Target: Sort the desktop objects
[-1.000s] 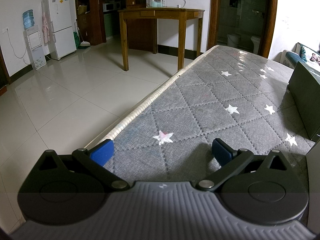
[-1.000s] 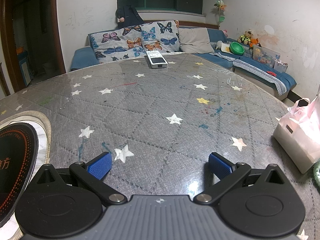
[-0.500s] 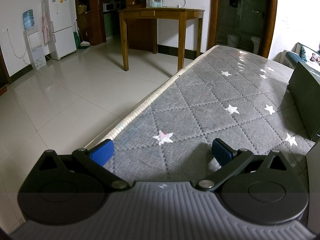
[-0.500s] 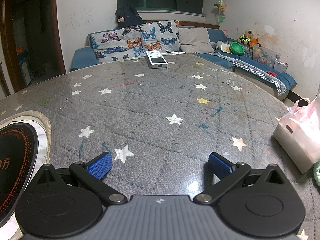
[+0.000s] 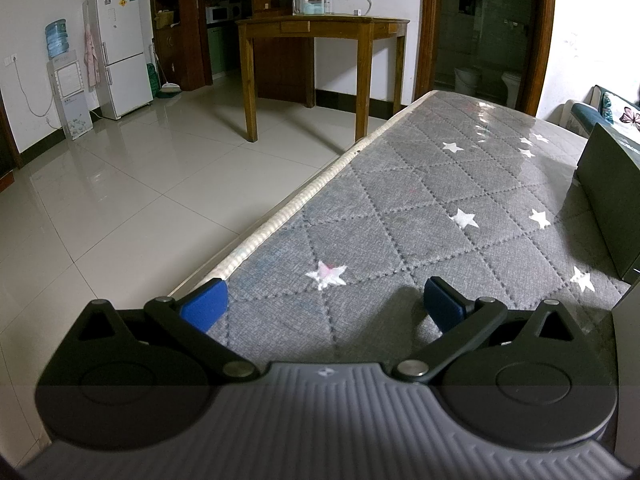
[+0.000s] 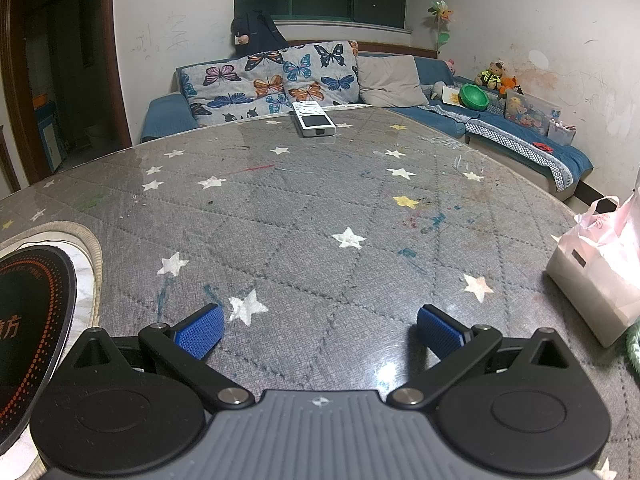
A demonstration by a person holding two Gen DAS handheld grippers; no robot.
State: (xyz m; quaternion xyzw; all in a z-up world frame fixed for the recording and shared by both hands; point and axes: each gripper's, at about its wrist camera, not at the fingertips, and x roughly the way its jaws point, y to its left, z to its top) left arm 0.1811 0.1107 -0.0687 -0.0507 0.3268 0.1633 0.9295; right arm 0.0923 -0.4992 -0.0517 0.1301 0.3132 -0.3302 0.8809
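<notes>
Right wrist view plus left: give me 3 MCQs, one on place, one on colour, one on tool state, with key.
1. Where does the remote control lie?
A. at the far edge of the table, near the sofa
B. between the right tool's fingers
C. on the floor

2. What colour are the pads on the right tool?
A. red
B. blue
C. yellow

3. What state is the left tool in?
A. shut on a bag
B. shut with nothing in it
C. open with nothing in it

Key: 1 A, the remote control sits far across the grey starred table, just before the butterfly cushions. 2 B, both pads show blue. 3 C, its fingers stand wide apart with only tablecloth between them.
</notes>
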